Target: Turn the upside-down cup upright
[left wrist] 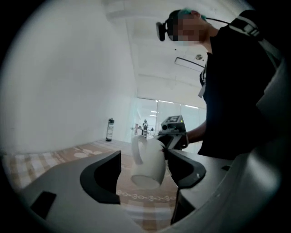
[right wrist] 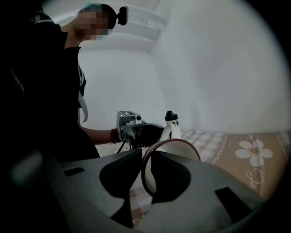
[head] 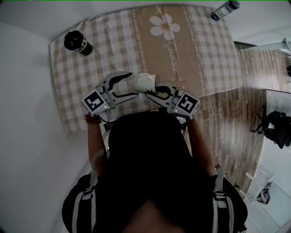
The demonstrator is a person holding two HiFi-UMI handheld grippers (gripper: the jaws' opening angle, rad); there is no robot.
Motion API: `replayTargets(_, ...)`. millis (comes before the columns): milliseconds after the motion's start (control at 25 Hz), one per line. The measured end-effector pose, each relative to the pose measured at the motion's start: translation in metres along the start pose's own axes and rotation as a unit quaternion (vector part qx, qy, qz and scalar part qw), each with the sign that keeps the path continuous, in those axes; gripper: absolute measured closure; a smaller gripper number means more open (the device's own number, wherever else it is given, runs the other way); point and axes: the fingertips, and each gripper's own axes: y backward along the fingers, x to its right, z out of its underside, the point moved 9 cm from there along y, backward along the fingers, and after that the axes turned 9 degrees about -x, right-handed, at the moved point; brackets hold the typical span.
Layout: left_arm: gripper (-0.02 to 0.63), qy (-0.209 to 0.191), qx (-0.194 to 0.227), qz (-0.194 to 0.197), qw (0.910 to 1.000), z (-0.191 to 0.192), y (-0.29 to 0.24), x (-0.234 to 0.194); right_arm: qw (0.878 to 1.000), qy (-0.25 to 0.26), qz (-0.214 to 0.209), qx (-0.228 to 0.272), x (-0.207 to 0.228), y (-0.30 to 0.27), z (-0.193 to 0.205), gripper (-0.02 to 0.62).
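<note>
A white cup (head: 144, 82) hangs tilted in the air over the front edge of the checked tablecloth (head: 204, 54). My right gripper (head: 152, 90) is shut on its rim. In the right gripper view the brown-edged rim (right wrist: 144, 175) is pinched between the jaws of that gripper (right wrist: 146, 157), and the mouth faces the camera. My left gripper (head: 132, 85) comes from the left, open, with its jaws on either side of the cup. The left gripper view shows the cup (left wrist: 148, 164) base-first between the jaws of the left gripper (left wrist: 144, 159), handle up, with a gap at the left jaw.
A black bottle (head: 77, 42) stands at the table's far left corner. A second bottle (head: 225, 9) lies at the far right edge. A daisy print (head: 164, 25) marks the cloth's middle strip. Wooden floor (head: 236, 113) lies to the right.
</note>
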Motion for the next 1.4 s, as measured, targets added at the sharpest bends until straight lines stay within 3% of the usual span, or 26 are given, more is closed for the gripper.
replayTargets(120,0.325,-0.017,0.018,-0.052,0.9983,-0.008,0.008,-0.006,0.999,0.018,0.013,-0.027,0.001,0.001,0.001,0.535)
replayTargets(320,0.41,-0.083,-0.061,-0.111,0.9885,-0.005,-0.021,0.001,0.996,0.043,0.04,-0.071,-0.004,-0.011,0.006,0.534)
replayTargets(400,0.495,-0.097,-0.07,-0.125,0.9849,0.002,-0.03,0.002,0.992,0.064,0.054,-0.099,-0.005,-0.015,0.009,0.535)
replayTargets(640,0.537,-0.092,-0.1,-0.164,0.9772,0.014,-0.042,0.003,0.975,0.122,0.081,-0.164,-0.009,-0.023,0.009,0.531)
replayTargets(800,0.552,-0.025,-0.076,-0.204,0.9757,0.013,-0.043,-0.004,0.968,0.141,0.109,-0.174,-0.005,-0.026,0.006,0.514)
replayTargets(1000,0.552,0.062,-0.05,-0.223,0.9715,0.02,-0.038,-0.018,0.959,0.187,0.167,-0.13,0.002,-0.012,0.003,0.431)
replayTargets(1120,0.552,0.091,-0.025,-0.222,0.9706,0.018,-0.029,-0.028,0.968,0.126,0.194,-0.095,0.021,0.007,0.013,0.315)
replayTargets(1200,0.555,0.107,0.003,-0.213,0.9711,0.012,-0.022,-0.032,0.979,0.054,0.182,-0.079,0.033,0.015,0.021,0.173)
replayTargets(1280,0.555,0.132,0.041,-0.202,0.9696,0.003,-0.017,-0.032,0.986,0.019,0.157,-0.059,0.035,0.019,0.023,0.147)
replayTargets(1400,0.555,0.169,0.09,-0.178,0.9652,-0.006,-0.022,-0.031,0.99,0.008,0.139,-0.001,0.027,0.019,0.016,0.146)
